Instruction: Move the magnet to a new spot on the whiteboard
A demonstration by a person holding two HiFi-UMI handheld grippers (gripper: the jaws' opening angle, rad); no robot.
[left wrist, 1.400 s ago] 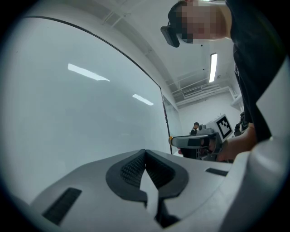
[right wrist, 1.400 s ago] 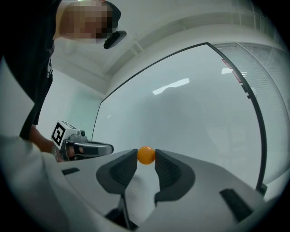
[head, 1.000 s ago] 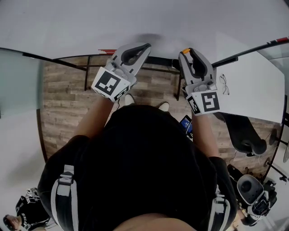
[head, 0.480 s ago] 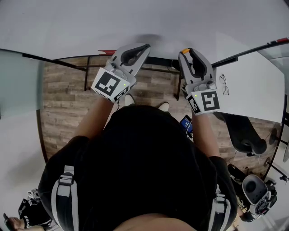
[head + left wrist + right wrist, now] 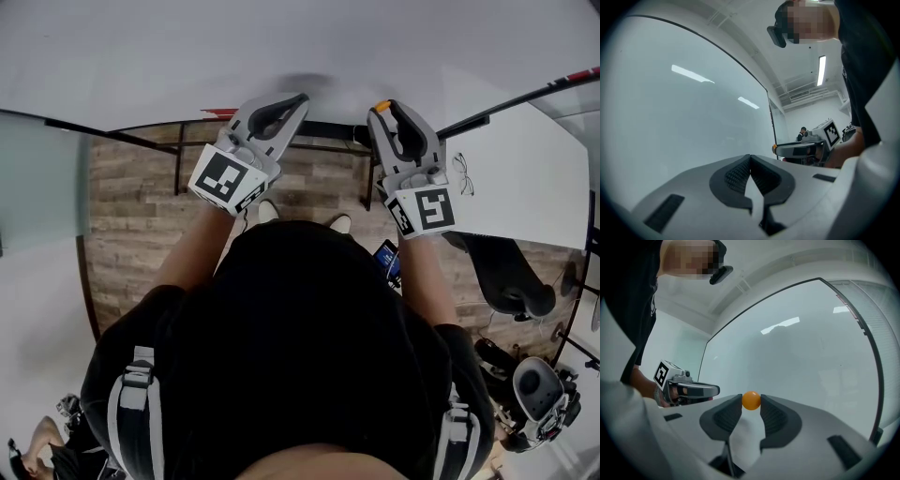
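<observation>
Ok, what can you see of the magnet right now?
The magnet is a small round orange piece, smooth and glossy, plastic-looking. It sits at the tips of the right gripper, pinched on both sides by the dark ribbed pads. Behind it is the whiteboard; whether it touches the board cannot be told.

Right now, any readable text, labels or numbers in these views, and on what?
No readable words or numbers in any view.
Left marker cube: black-and-white square pattern, no letters.
Right marker cube: likewise pattern only.
Phone screen: lit, too small to read.
</observation>
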